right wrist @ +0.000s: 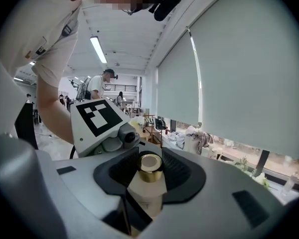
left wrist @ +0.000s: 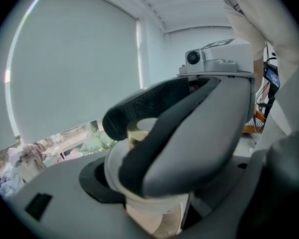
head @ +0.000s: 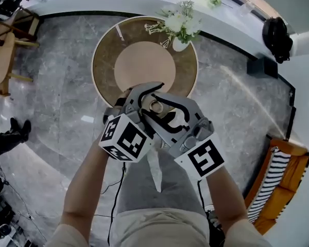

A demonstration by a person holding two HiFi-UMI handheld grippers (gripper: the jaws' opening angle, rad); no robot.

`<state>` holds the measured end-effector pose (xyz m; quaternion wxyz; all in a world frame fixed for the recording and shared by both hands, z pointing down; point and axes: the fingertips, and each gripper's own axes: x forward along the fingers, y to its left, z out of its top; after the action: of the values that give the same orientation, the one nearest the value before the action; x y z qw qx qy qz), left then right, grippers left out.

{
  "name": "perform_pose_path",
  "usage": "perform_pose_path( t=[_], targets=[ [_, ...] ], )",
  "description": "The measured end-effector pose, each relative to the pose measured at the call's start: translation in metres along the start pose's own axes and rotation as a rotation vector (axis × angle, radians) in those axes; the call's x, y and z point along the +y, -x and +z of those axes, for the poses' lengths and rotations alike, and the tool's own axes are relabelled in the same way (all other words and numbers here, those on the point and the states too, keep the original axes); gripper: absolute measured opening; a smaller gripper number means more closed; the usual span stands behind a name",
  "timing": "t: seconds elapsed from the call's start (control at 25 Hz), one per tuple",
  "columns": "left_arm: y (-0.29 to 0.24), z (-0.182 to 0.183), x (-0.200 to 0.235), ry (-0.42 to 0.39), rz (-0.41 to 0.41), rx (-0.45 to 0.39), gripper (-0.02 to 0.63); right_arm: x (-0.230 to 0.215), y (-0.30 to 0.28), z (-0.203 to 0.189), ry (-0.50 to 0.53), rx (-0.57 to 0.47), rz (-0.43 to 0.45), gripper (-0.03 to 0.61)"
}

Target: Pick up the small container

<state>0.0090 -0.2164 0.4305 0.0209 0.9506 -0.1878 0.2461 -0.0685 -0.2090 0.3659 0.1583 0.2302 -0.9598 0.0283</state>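
Your right gripper (head: 167, 112) holds the gold-capped small container (right wrist: 148, 178) in wide-set jaws. Your left gripper (head: 147, 98) seems clamped on it too, though the crossed jaws obscure that. It hangs over the round table's (head: 105, 71) 6 o'clock edge. If your hands move unevenly, it could twist free and drop.

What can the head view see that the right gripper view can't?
Only the head view: the round table down below, the grey floor and the orange chair.
Only the right gripper view: the ceiling light, the big blind and a person standing far back.
Both: the container with its gold cap, and one marker cube.
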Motion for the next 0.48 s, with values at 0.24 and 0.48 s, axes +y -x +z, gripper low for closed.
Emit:
perform_pose_path(
  t=[0.24, 0.48],
  targets=[
    [0.047, 0.064, -0.008, 0.014, 0.000, -0.009, 0.341, 0.014, 0.026, 0.080, -0.006, -0.060, -0.016, 0.143],
    [0.091, 0.118, -0.014, 0.004, 0.035, -0.008, 0.341, 0.033, 0.049, 0.146, 0.054, -0.083, 0.014, 0.143]
  ],
)
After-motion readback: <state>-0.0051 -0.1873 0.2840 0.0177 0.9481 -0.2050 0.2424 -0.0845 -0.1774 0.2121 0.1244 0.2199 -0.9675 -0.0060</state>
